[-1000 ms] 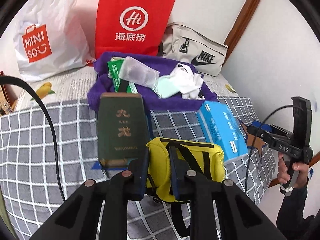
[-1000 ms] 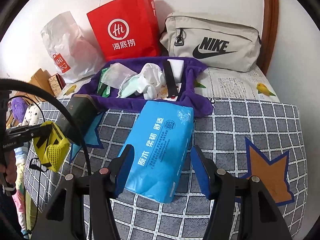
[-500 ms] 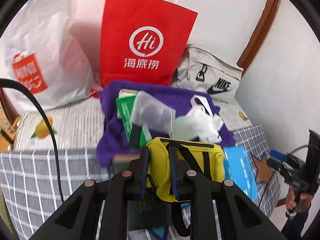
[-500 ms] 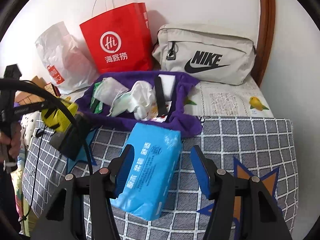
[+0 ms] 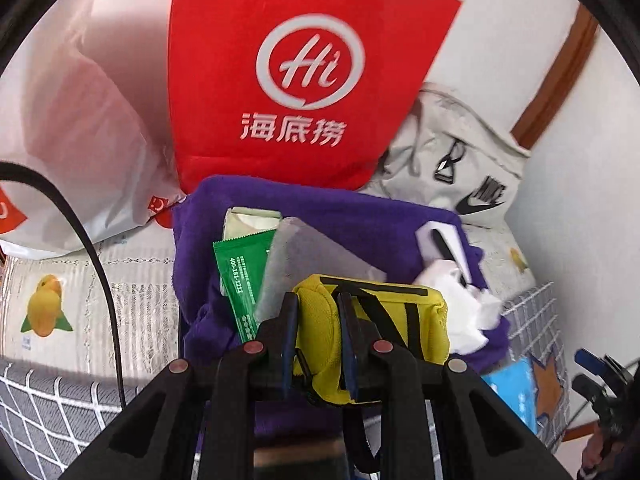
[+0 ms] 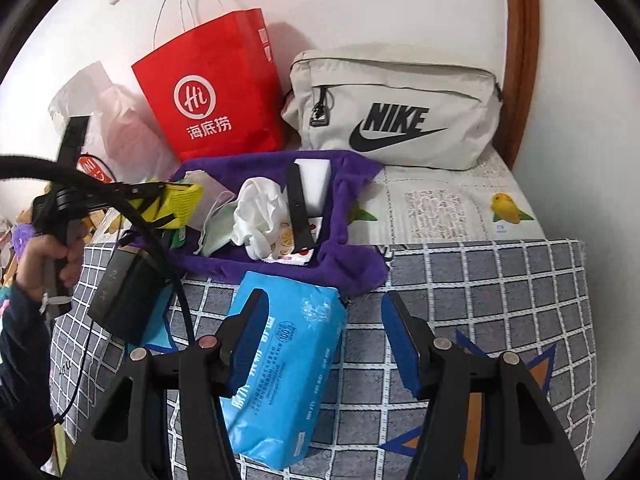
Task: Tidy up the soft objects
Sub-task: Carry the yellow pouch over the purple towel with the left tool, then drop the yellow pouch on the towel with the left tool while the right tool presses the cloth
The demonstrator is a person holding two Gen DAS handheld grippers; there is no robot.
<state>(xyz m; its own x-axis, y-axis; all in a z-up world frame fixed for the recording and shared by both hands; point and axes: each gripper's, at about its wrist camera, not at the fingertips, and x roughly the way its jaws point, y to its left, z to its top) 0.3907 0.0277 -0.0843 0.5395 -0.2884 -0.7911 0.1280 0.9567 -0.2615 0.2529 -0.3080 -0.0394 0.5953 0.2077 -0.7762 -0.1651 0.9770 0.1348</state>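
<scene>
My left gripper (image 5: 318, 304) is shut on a yellow pouch (image 5: 384, 320) with black straps and holds it in the air over the near left part of the purple cloth (image 5: 320, 204). On the cloth lie a green packet (image 5: 240, 276), a clear pouch (image 5: 308, 260), white crumpled fabric (image 6: 260, 208) and a black strap (image 6: 298, 204). From the right wrist view the yellow pouch (image 6: 176, 200) hangs above the cloth's (image 6: 352, 264) left edge. My right gripper (image 6: 324, 320) is open above the bed; its left finger is over a blue tissue pack (image 6: 284, 364).
A red paper bag (image 6: 212, 92), a white plastic bag (image 5: 80, 128) and a beige Nike bag (image 6: 396, 112) stand against the wall behind the cloth. A dark green book (image 6: 124, 292) lies left of the tissue pack on the checked blanket (image 6: 480, 288).
My left gripper has carried the yellow pouch up and forward from over the book to over the purple cloth. The right gripper has drawn back a little from the tissue pack and stayed open.
</scene>
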